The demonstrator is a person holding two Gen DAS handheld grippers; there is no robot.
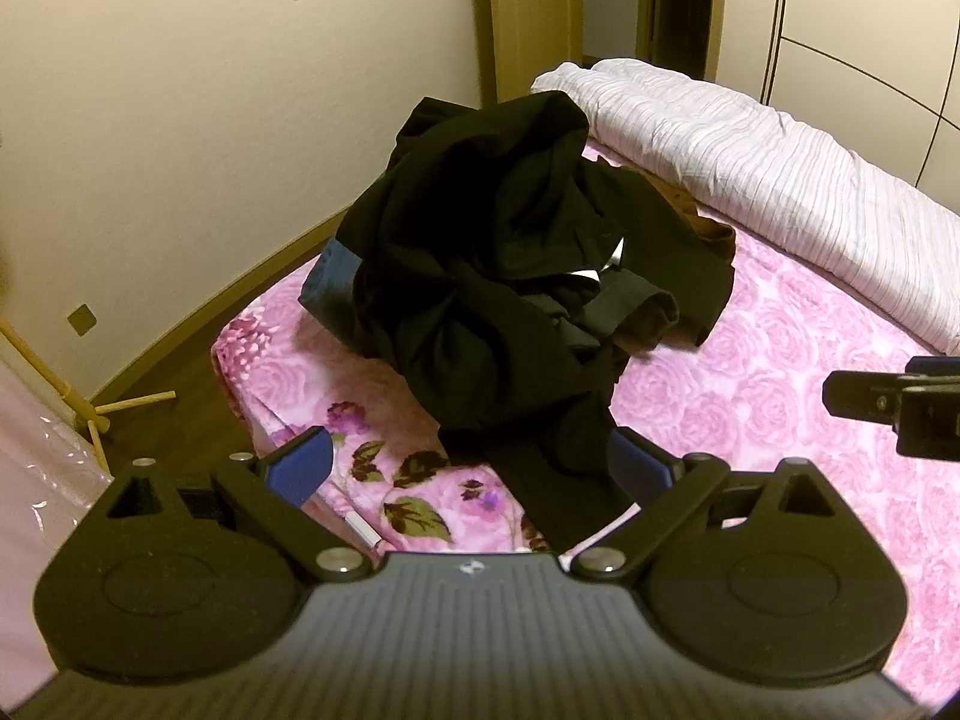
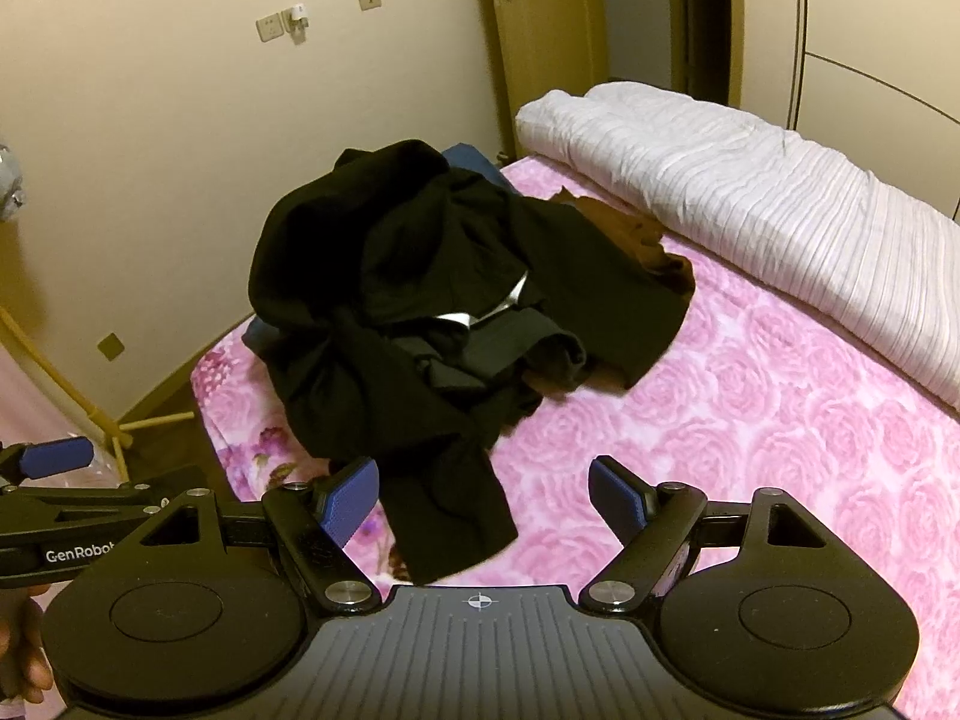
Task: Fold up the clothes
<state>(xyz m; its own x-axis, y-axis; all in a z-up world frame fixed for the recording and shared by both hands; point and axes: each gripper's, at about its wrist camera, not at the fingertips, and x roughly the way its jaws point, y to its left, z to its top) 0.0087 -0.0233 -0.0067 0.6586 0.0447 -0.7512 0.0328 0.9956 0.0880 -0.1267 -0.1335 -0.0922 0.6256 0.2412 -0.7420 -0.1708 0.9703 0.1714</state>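
Both jaws are gaping wide, holding nothing, as the left gripper (image 1: 471,468) and right gripper (image 2: 483,495) are hovering near the unfolded clothes pile (image 1: 516,252); folding is not begun.

Open pink bedspread (image 2: 750,420) right of the black clothes heap (image 2: 420,312) — free passage there. Rolled white quilt (image 2: 750,192) blocks the far side; wall (image 2: 150,180) close left — bed edge tight.

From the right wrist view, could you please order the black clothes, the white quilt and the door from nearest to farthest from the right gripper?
1. Black clothes: just ahead of the right gripper, slightly left.
2. White quilt: farther back, right.
3. Door: farthest, beyond the bed.
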